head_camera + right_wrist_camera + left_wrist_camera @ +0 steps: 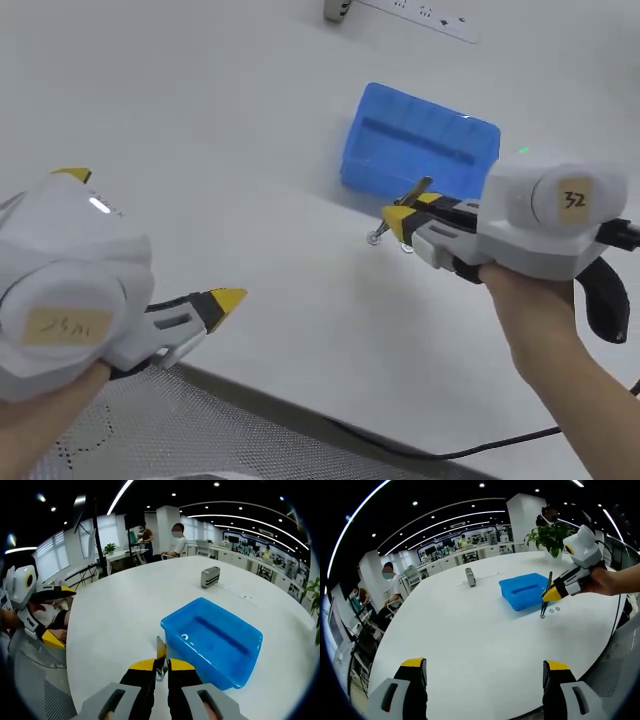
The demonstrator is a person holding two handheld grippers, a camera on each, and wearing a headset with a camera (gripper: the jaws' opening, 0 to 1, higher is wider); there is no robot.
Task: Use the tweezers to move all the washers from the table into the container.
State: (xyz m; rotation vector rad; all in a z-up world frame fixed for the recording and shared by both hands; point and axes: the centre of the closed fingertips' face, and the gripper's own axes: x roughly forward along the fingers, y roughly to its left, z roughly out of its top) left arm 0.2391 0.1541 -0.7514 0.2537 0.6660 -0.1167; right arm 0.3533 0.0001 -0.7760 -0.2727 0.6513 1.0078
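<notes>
Washers (pixel 408 247).

Head view: they lie on the table (pixel 250 140), just off the near wall of the blue container (pixel 420 140), by the tip of the tweezers (pixel 418 190). I judge them to be small flat metal rings: light, stiff and slick, lying flush on the top. Nip one across the rim or through the hole. Squeeze gently, or it will likely skate away or flip out. Your right gripper (pixel 405 215) is clamped on the tweezers, and its label (pixel 573 200) reads "32". Your left gripper (pixel 148 240) is low at the table edge and holds nothing. Its handwritten tag (pixel 65 325) can't be read.

Left gripper view: its own jaws stand wide apart and empty. Across the table the tweezers point down, tip at or just off the surface, with two washers just beside it in front of the container.

Right gripper view: the jaws are pinched narrow on the tweezers' shank. You can't tell whether the tips carry a washer. The container lies just ahead to the right, with a pale speck (pixel 185 637) inside, too small to name.
</notes>
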